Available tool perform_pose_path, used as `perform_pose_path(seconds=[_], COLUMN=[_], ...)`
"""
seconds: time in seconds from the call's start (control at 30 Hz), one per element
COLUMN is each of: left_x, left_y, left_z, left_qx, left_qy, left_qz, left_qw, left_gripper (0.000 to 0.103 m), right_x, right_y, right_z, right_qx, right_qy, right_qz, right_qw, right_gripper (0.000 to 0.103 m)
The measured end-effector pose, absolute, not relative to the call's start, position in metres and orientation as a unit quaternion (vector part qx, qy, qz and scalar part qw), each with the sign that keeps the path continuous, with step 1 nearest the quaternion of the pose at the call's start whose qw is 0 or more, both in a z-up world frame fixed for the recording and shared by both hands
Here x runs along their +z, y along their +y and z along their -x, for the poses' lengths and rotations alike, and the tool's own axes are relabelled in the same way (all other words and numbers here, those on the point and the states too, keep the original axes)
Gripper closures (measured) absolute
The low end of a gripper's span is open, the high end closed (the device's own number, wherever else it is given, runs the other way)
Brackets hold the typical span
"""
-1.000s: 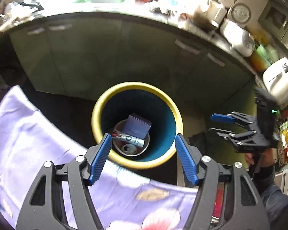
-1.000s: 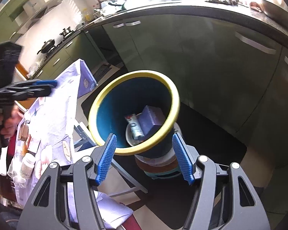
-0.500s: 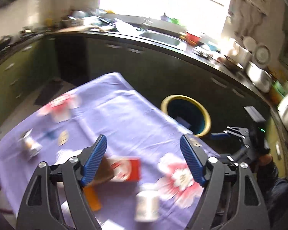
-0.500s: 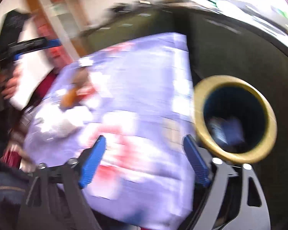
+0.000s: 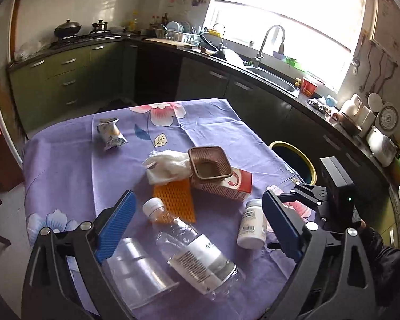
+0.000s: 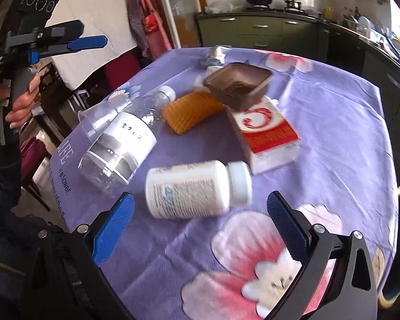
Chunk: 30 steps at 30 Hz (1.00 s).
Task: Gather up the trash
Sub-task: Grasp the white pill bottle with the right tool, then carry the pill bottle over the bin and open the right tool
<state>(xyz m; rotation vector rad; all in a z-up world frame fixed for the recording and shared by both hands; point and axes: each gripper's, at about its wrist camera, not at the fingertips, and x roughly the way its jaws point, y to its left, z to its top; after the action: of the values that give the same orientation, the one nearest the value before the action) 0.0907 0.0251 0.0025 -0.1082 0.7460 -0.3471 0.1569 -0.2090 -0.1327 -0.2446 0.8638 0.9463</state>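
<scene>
Green-cabinet kitchen with a bright window over the sink, and in the middle a table under a purple flowered tablecloth [image 5: 74, 165] littered with trash. Near the centre, a brown plastic square basket [image 5: 209, 166], tipped and resting on a red-and-white carton [image 5: 230, 185]; nothing clearly visible inside the basket, just its dark bottom. Right beside it, a crumpled white tissue wad [image 5: 168, 166] and an orange foam mesh sleeve [image 5: 174, 200]. Closer in, a clear plastic water bottle with a white cap [image 5: 192, 248] lying on its side, apparently empty, next to a clear plastic cup [image 5: 138, 266], also on its side. To the right, a white pill bottle with a white lid [image 6: 197, 189] on its side too, contents hidden by the opaque walls. Far side of the cloth, a small snack wrapper [image 5: 110, 132] well apart from the rest. Off the table's right edge, a yellow-rimmed teal trash bin [image 5: 297, 160], inside too dark to make out.

Left gripper [image 5: 197, 232] hovering above the water bottle and cup, blue pads spread wide, gripping nothing. Right gripper [image 6: 200, 226] low over the pill bottle, pads wide apart as well, bottle just ahead of them, not touching.
</scene>
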Motion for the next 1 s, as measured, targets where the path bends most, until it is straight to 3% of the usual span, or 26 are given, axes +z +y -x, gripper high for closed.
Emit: perform_pose_path(seconds=[0.23, 0.27, 0.3, 0.63, 0.83, 1.0], left_x=[-0.006, -0.006, -0.007, -0.012, -0.012, -0.012], left_y=[0.040, 0.042, 0.043, 0.035, 0.027, 0.018], left_z=[-0.084, -0.084, -0.085, -0.092, -0.095, -0.098], left_qx=[-0.168, -0.167, -0.167, -0.167, -0.175, -0.180], left_qy=[0.361, 0.362, 0.362, 0.373, 0.372, 0.376], left_qz=[0.081, 0.082, 0.084, 0.077, 0.067, 0.057], left_qw=[0.914, 0.914, 0.913, 0.910, 0.909, 0.907], left_gripper=[0.011, 0.011, 0.011, 0.011, 0.011, 0.011], right_x=[-0.144, -0.145, -0.147, -0.136, -0.100, -0.077], right_y=[-0.192, -0.190, -0.188, -0.209, -0.264, -0.365], right_z=[-0.167, -0.167, -0.169, -0.161, -0.158, -0.191], right_qx=[0.434, 0.431, 0.427, 0.427, 0.383, 0.227], right_qy=[0.410, 0.410, 0.413, 0.414, 0.379, 0.369], right_qz=[0.151, 0.157, 0.160, 0.130, 0.080, 0.015], right_qw=[0.788, 0.788, 0.788, 0.793, 0.838, 0.901], right_gripper=[0.005, 0.015, 0.019, 0.019, 0.019, 0.019])
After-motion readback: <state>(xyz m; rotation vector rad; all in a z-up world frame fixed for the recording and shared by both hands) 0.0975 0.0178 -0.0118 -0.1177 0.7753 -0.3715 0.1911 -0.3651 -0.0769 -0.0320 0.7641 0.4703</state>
